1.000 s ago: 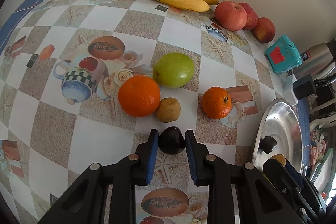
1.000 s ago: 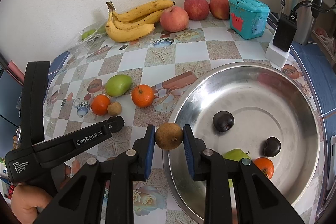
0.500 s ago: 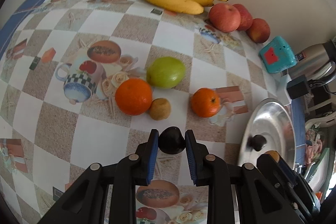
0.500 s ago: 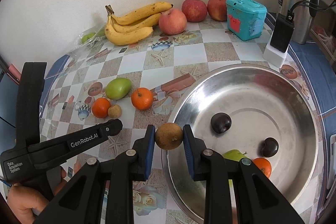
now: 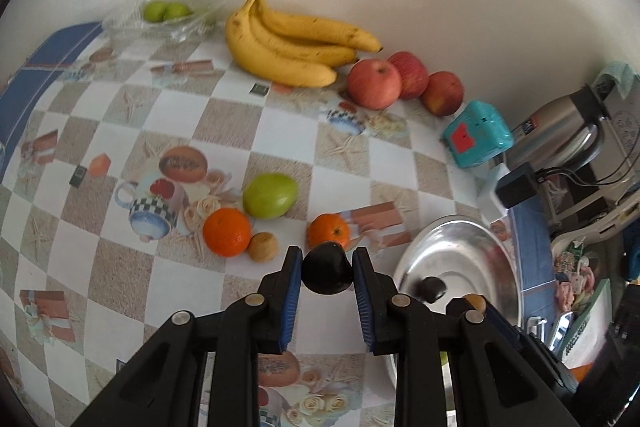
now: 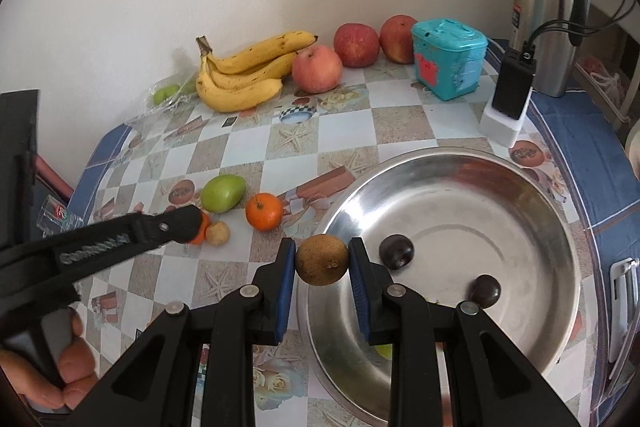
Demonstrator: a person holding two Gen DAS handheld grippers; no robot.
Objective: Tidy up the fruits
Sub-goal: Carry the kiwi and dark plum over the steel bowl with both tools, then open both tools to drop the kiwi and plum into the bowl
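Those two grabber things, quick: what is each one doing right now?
Left gripper: jaws closed on a dark plum.
Right gripper: jaws closed on a brown round fruit, at the steel bowl's near rim.

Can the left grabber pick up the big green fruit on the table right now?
Probably not yet. The left gripper is already shut on a dark purple plum, so its jaws are full. The large green fruit lies uncovered on the checkered tablecloth, reachable once the plum is dropped.

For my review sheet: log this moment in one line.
left gripper: shut on dark plum | right gripper: shut on brown fruit | steel bowl: two plums
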